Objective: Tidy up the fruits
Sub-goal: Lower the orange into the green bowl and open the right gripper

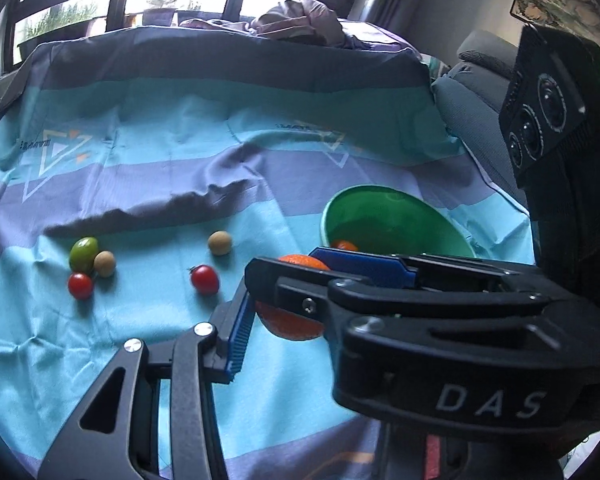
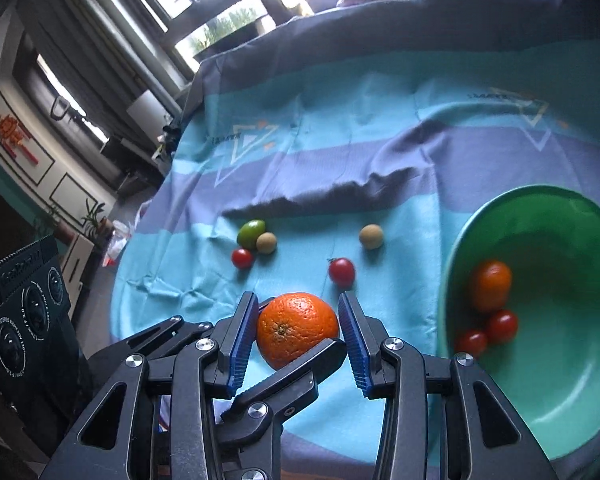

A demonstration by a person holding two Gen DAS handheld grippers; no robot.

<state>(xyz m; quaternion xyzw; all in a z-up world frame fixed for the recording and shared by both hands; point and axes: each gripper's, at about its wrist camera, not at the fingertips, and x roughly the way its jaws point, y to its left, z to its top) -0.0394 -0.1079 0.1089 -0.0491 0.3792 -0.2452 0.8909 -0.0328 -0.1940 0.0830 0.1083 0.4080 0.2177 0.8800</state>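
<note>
Step in hand: grasping orange (image 2: 296, 328), which lies on cloth (image 2: 380, 100) just left of green bowl (image 2: 580, 380). Right gripper (image 2: 298, 334) jaws wide, orange between, left pad touching or nearly, nothing clamped. Left gripper (image 1: 260, 308) beside orange; jaw state cannot tell. Next, likely: close, lift, carry into bowl.

tomatoes (image 2: 488, 332) in bowl (image 2: 572, 364), orange (image 2: 296, 328) left of it

In the left wrist view the right hand-held gripper (image 1: 284, 300) covers most of the orange (image 1: 292, 326) and the green bowl's (image 1: 384, 216) near rim; the bowl (image 2: 540, 220) runs past the right wrist frame's edge.
</note>
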